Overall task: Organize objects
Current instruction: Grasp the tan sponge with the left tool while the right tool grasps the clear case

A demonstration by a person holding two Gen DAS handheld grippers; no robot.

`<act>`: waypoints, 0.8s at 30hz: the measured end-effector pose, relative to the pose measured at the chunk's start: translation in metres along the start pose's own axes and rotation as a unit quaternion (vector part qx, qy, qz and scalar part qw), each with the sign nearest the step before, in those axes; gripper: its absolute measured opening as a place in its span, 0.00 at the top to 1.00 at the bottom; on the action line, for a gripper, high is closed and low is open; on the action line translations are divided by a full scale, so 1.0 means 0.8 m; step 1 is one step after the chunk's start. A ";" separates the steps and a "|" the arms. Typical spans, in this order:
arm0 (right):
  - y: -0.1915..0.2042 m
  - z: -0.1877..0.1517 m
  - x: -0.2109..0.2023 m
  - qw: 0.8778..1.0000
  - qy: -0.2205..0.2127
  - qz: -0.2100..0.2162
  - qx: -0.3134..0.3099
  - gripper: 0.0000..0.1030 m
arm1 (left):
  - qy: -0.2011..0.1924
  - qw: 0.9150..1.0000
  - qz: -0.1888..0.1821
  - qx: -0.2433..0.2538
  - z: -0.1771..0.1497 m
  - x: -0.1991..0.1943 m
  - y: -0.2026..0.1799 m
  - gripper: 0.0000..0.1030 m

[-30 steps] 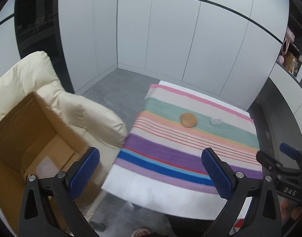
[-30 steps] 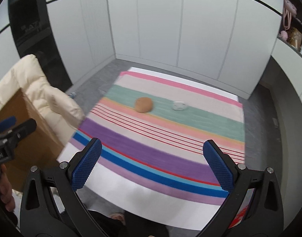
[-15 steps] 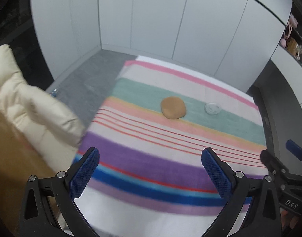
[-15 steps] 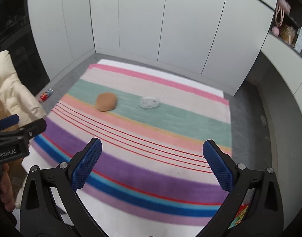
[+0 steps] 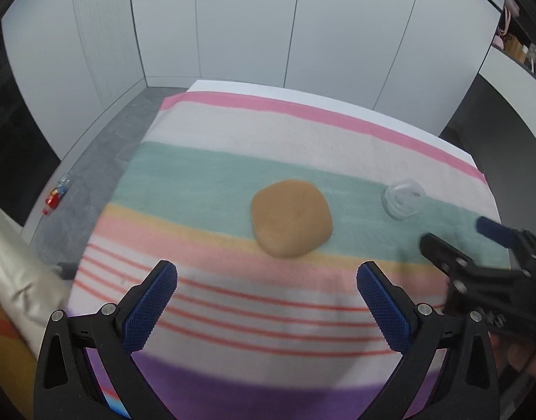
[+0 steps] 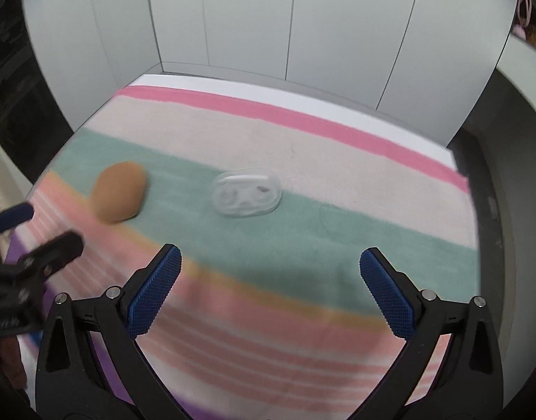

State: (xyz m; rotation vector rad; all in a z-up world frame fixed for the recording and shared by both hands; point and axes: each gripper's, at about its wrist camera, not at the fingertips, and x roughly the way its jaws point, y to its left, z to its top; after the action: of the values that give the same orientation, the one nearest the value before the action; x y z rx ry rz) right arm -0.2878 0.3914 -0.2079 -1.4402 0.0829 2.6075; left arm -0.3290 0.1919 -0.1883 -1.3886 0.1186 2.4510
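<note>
- Left wrist: swung away from the box and chair, closed in on the striped cloth (image 5: 233, 161). Left tongs (image 5: 266, 299) spread wide, empty; brown lump (image 5: 291, 223) just ahead, centred.
- Right wrist: likewise moved nearer. Right tongs (image 6: 269, 278) gaping, empty; clear case (image 6: 247, 194) ahead, slightly left. Pickups likely next.

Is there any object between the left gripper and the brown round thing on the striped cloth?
Nothing visible does. The left gripper is open, and only bare striped cloth lies between it and the brown round thing.
</note>
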 end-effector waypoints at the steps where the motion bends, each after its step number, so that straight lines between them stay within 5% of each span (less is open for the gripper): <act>1: -0.003 0.004 0.012 1.000 0.004 0.006 0.008 0.01 | -0.001 1.000 -0.002 0.000 0.002 0.006 0.000 0.00; 9: 0.004 0.027 0.066 1.000 -0.002 0.016 0.008 0.10 | -0.005 1.000 -0.001 0.011 0.008 0.043 -0.012 0.00; 13: 0.010 0.030 0.063 1.000 -0.018 0.016 -0.009 0.38 | -0.007 1.000 -0.007 0.007 0.011 0.053 -0.014 0.00; 15: 0.010 0.030 0.059 1.000 -0.017 0.017 -0.018 0.41 | -0.006 1.000 -0.011 0.007 0.015 0.058 -0.017 0.00; 24: -0.036 0.008 0.038 1.000 0.012 0.002 0.024 0.41 | -0.013 0.999 0.015 0.046 0.028 0.068 -0.049 0.38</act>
State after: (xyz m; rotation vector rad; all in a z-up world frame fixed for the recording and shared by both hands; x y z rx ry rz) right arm -0.3041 0.4240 -0.2293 -1.4565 0.1501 2.5738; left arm -0.3608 0.2472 -0.2196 -1.3248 0.2451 2.4546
